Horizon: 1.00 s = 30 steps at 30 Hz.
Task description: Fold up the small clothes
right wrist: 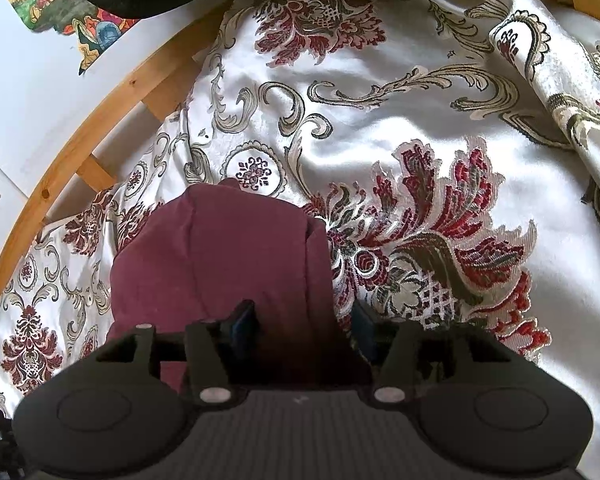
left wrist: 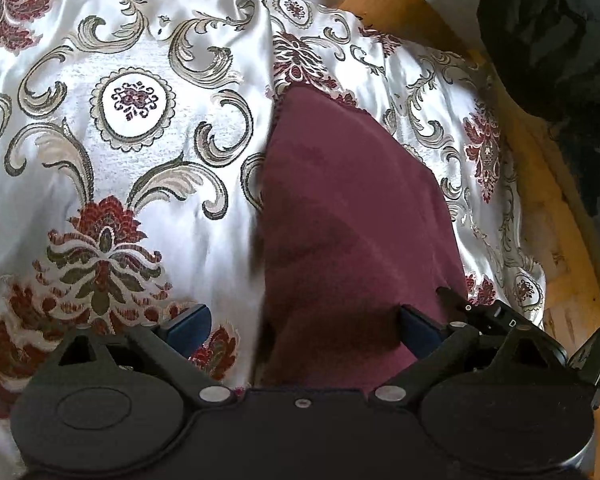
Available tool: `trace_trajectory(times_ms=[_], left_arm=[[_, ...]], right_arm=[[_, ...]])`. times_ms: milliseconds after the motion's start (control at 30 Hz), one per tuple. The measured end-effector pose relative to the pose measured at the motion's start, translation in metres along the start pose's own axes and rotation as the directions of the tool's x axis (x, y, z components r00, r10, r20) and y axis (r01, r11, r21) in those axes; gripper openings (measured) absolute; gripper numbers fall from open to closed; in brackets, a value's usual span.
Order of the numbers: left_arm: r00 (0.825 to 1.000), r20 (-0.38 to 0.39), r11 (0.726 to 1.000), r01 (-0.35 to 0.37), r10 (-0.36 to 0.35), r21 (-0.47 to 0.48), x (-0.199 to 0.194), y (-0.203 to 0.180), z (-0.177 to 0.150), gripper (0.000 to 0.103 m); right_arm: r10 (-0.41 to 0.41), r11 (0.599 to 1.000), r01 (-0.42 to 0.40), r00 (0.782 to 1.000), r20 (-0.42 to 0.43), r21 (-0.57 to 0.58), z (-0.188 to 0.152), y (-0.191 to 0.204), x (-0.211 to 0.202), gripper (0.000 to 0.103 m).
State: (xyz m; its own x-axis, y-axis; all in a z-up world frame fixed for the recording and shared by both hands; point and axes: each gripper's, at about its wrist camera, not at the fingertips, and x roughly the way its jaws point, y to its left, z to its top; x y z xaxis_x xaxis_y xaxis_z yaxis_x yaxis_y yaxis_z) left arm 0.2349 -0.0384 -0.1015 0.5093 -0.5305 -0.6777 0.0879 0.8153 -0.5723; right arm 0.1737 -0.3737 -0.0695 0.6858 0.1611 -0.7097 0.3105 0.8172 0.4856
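Observation:
A small maroon garment (left wrist: 352, 216) lies on a white bedspread with red and grey floral patterns (left wrist: 140, 128). In the left wrist view my left gripper (left wrist: 304, 320) is open, its blue pads wide apart, with the garment's near edge between them. In the right wrist view the same maroon garment (right wrist: 220, 256) lies folded in front. My right gripper (right wrist: 302, 320) is open, its jaws straddling the garment's near right edge; whether the pads touch the cloth I cannot tell. Part of the other gripper (left wrist: 500, 320) shows at the lower right of the left wrist view.
A wooden bed frame (left wrist: 540, 184) curves along the right side, and it also shows in the right wrist view (right wrist: 100, 120) on the left. A black fabric object (left wrist: 552, 36) sits beyond the frame. A bedspread fold (right wrist: 560, 92) rises at the right.

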Motion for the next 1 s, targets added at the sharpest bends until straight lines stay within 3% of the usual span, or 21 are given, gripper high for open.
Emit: trace_trajectory(times_ms=[300,567,700,800,1000], left_arm=[[0.998,0.004,0.998,0.056,-0.056,0.018,0.003,-0.003,0.0,0.076],[0.995,0.01,0.995,0.096,-0.096,0.022,0.002,-0.003,-0.002,0.056],[0.996,0.05,0.991,0.064,-0.071,0.119,-0.004,-0.015,-0.005,0.044],[0.993,0.103,0.974,0.03,-0.054,0.223,-0.013,-0.031,-0.01,0.041],[0.966,0.25,0.929,-0.036,-0.062,0.368,-0.04,-0.054,-0.015,0.04]], right_arm=[[0.027,1.0,-0.027,1.0,-0.001,0.016,-0.001,0.001,0.0,0.059],[0.057,0.998,-0.057,0.998,-0.002,0.008,-0.003,0.007,-0.002,0.041],[0.05,0.994,-0.047,0.998,0.032,-0.103,-0.004,0.025,-0.008,0.03],[0.071,0.977,-0.051,0.993,0.09,-0.209,-0.006,0.043,-0.02,0.026],[0.161,0.899,-0.052,0.962,0.219,-0.435,-0.018,0.084,-0.048,0.023]])
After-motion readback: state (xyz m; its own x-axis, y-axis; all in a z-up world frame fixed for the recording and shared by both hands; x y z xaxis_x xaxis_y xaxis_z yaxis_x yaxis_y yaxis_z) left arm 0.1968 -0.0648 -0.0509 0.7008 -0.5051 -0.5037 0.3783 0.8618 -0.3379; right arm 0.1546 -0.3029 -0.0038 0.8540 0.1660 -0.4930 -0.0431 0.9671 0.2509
